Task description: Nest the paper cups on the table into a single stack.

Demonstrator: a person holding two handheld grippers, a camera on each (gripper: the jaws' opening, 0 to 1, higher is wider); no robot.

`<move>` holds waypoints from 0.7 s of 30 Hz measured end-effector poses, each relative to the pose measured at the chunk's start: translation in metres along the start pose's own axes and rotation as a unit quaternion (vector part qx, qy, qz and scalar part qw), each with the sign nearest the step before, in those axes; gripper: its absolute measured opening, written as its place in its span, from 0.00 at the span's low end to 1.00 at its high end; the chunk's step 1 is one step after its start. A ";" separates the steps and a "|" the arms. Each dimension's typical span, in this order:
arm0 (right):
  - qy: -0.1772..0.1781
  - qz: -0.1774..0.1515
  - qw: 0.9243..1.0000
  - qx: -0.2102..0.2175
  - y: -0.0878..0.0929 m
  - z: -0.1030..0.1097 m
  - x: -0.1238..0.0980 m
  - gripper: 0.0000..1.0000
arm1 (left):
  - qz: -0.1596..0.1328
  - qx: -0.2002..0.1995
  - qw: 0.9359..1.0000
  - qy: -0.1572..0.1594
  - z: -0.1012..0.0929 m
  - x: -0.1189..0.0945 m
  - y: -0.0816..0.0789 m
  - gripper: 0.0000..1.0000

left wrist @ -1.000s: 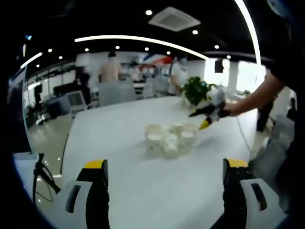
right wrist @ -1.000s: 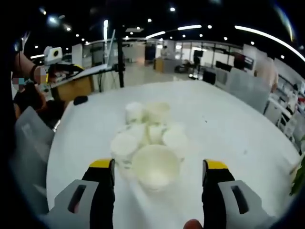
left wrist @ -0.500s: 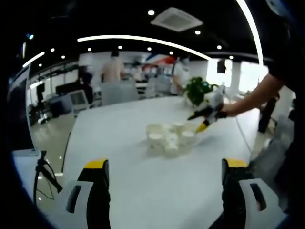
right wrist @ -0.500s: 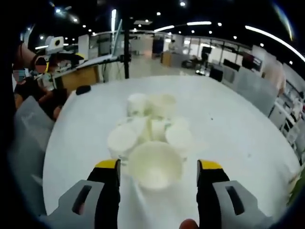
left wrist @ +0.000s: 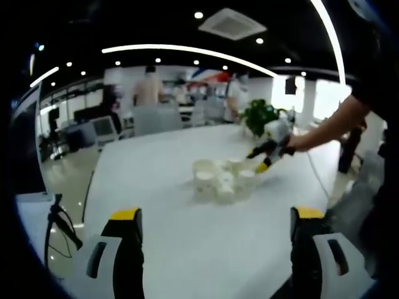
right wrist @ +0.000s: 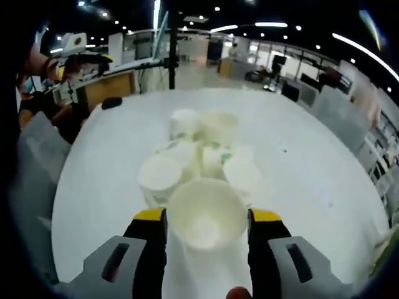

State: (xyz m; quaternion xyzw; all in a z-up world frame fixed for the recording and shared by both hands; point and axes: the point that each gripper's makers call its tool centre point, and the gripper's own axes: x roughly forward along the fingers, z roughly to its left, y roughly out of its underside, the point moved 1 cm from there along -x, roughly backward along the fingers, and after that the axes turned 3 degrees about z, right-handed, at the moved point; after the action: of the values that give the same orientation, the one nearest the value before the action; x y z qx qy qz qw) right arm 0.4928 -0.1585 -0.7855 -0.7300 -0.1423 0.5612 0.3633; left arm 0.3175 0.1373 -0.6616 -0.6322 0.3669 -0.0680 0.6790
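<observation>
Closing in over the last second, the right gripper's fingers have drawn together around the nearest paper cup, while the left gripper has hardly stirred.

Going left to right: in the left gripper view, the left gripper (left wrist: 215, 227) hangs low over the white tabletop (left wrist: 156, 168) with its fingers (left wrist: 126, 218) wide apart and nothing between them. The cluster of paper cups (left wrist: 223, 180) stands well ahead of it, slightly right of its centre line, upright and bunched together. Just beyond the cluster, the right gripper (left wrist: 265, 163) reaches in from the right, held by a person's arm (left wrist: 327, 128).

In the right gripper view, the right gripper (right wrist: 207, 218) has the nearest cup (right wrist: 206, 215) sitting mouth-up squarely between its fingers (right wrist: 151, 218). They stand just beside its rim on either side; whether they press it yet I cannot tell, so I would not call it gripped. The other cups (right wrist: 193, 156) crowd directly behind it, touching one another.

So the right gripper is much the nearer. The cup's long axis runs upright, across the line of the fingers, and its neighbours lie straight ahead. Any lift probably wants to go upward first, so the cup clears them.
</observation>
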 end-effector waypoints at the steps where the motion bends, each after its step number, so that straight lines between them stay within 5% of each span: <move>1: 0.001 0.001 1.000 0.000 0.001 0.000 0.000 0.48 | 0.000 -0.001 1.000 -0.001 0.000 -0.001 0.001 0.99; 21: 0.010 0.005 1.000 0.005 0.000 -0.004 -0.006 0.45 | 0.001 -0.006 1.000 0.005 -0.003 -0.002 0.007 0.98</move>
State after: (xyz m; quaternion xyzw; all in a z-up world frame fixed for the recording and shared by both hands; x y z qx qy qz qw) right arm 0.4941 -0.1635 -0.7807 -0.7345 -0.1321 0.5564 0.3652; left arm 0.3121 0.1373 -0.6672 -0.6358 0.3711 -0.0678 0.6734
